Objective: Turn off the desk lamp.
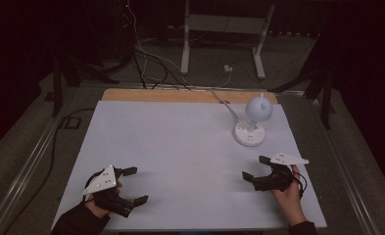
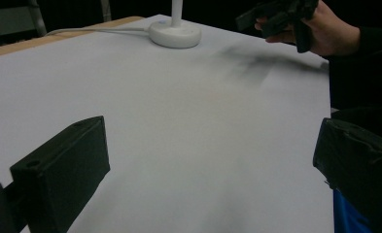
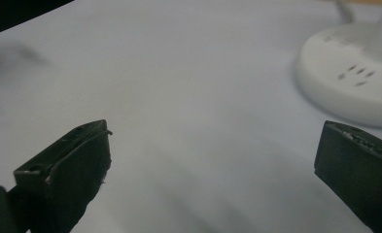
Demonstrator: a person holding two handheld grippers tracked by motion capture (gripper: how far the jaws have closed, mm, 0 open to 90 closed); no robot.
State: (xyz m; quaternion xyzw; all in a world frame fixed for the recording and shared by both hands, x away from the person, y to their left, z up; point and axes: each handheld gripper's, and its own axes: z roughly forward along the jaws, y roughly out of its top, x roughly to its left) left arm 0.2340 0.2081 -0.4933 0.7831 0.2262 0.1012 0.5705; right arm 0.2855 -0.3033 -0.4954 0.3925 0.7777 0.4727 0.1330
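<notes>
High view shows the left gripper at the near left and the right gripper at the near right of the white table, both with jaws spread and empty, while a white lamp stands at the far right.

No legible text, label, brand or number appears anywhere on the white table. The round white lamp base carries small dark marks, possibly socket slots rather than lettering, too blurred in the right gripper view to read.
</notes>
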